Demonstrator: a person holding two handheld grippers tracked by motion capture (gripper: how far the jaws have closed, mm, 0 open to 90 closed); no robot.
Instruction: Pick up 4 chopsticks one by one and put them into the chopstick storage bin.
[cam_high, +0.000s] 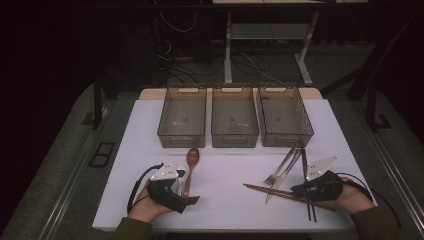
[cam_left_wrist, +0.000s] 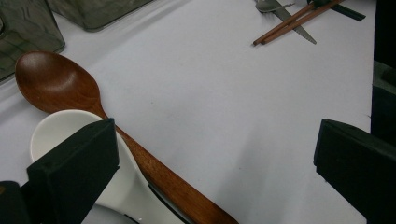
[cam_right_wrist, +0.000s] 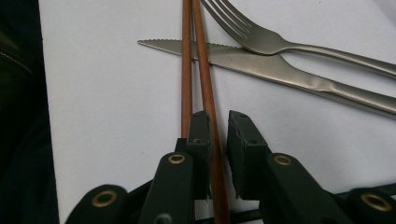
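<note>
The left hand-held gripper (cam_left_wrist: 219, 163) stands wide open over the white worktop (cam_left_wrist: 224, 102). A wooden spoon (cam_left_wrist: 93, 121) lies just beside a white spoon (cam_left_wrist: 56, 130) at its left jaw; brown chopsticks (cam_left_wrist: 294, 21) lie far right.

High view: you look forward and down from above your side onto the whole table (cam_high: 225, 200), three bins (cam_high: 234, 117) at the far edge. Left gripper view: close and low over the cloth, facing past a spoon (cam_left_wrist: 70, 93) across to the chopsticks (cam_left_wrist: 299, 21). Right gripper view: very near, looking down along those same chopsticks (cam_right_wrist: 198, 70), knife (cam_right_wrist: 261, 65) and fork (cam_right_wrist: 271, 39), which all three views share.
</note>
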